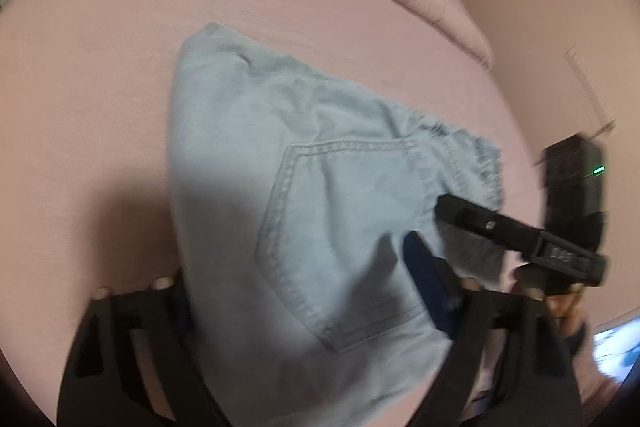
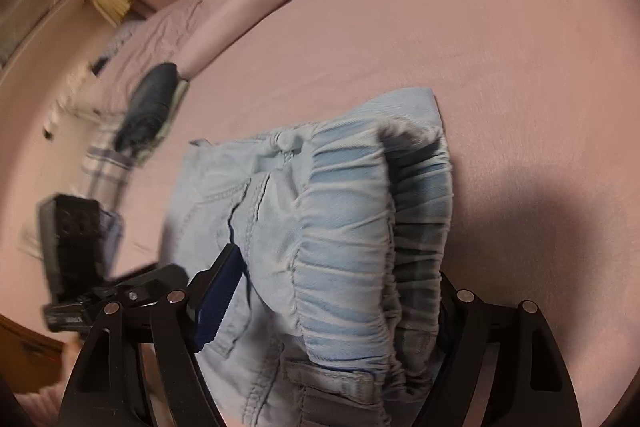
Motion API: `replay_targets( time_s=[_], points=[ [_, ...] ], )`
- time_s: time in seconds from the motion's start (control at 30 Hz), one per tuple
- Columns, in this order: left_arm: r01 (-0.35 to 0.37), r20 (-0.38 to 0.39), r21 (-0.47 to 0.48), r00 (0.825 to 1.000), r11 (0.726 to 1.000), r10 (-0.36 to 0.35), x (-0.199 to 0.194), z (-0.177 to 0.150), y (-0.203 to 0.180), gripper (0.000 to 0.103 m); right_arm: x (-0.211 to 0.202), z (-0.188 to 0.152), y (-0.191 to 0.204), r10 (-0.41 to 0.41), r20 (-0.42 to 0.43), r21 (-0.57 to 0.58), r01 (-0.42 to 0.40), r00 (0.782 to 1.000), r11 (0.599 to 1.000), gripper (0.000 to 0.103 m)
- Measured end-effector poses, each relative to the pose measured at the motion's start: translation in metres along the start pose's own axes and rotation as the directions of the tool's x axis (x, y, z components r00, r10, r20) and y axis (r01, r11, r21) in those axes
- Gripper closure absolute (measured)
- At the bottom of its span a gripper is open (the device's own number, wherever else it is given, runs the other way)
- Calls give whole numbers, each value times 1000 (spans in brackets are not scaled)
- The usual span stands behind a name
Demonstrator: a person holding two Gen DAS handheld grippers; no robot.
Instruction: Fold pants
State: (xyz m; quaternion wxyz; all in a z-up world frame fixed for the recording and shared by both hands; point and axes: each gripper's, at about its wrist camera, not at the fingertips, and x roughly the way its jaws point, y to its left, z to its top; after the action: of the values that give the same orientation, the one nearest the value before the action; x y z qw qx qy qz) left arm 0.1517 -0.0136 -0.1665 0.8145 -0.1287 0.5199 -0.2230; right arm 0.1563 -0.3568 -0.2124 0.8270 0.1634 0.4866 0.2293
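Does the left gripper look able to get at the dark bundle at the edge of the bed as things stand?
Probably not: the left gripper is clamped on the pants, and the dark bundle lies well beyond them across the sheet.

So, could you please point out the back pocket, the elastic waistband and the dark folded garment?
back pocket (image 1: 344,247), left wrist view, middle of pocket panel
elastic waistband (image 2: 344,239), right wrist view, gathered outer band
dark folded garment (image 2: 150,103), right wrist view, its top

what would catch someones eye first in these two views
The light blue pants, folded into a compact bundle, sit mid-frame on the pink bedsheet, pinched by the left gripper and right gripper. A dark garment lies beyond, near the bed's edge.
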Motion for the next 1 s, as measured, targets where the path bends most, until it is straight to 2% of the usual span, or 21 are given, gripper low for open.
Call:
replay_targets(
  time_s=[0.13, 0.2, 0.27, 0.3, 0.33, 0.47, 0.63, 1.0],
  points=[
    [-73, 16, 17, 997, 997, 73, -5, -4, -1, 50, -5, -3, 10, -65, 22, -41, 65, 998, 997, 34],
    [-96, 26, 23, 995, 995, 96, -6, -6, -3, 53, -8, -5, 16, -83, 41, -60, 86, 996, 994, 37],
    [-111, 38, 33, 993, 993, 109, -9, -8, -6, 58, -13, -6, 19, -94, 63, -76, 99, 994, 992, 42],
    [-116, 48, 40, 992, 992, 114, -12, -9, -8, 65, -15, -6, 21, -99, 74, -86, 106, 992, 991, 43],
    [-115, 53, 41, 992, 992, 113, -12, -10, -12, 68, -18, -7, 23, -104, 85, -97, 112, 991, 989, 47],
    [-99, 80, 80, 992, 992, 93, -20, -12, -22, 69, -27, -10, 38, -120, 126, -142, 137, 985, 980, 54],
    [-98, 110, 81, 990, 992, 88, -34, -15, -24, 82, -37, -13, 50, -117, 167, -176, 146, 979, 973, 59],
    [-103, 189, 82, 978, 991, 86, -76, -25, -32, 82, -60, -22, 85, -74, 229, -243, 131, 971, 961, 62]
  ],
)
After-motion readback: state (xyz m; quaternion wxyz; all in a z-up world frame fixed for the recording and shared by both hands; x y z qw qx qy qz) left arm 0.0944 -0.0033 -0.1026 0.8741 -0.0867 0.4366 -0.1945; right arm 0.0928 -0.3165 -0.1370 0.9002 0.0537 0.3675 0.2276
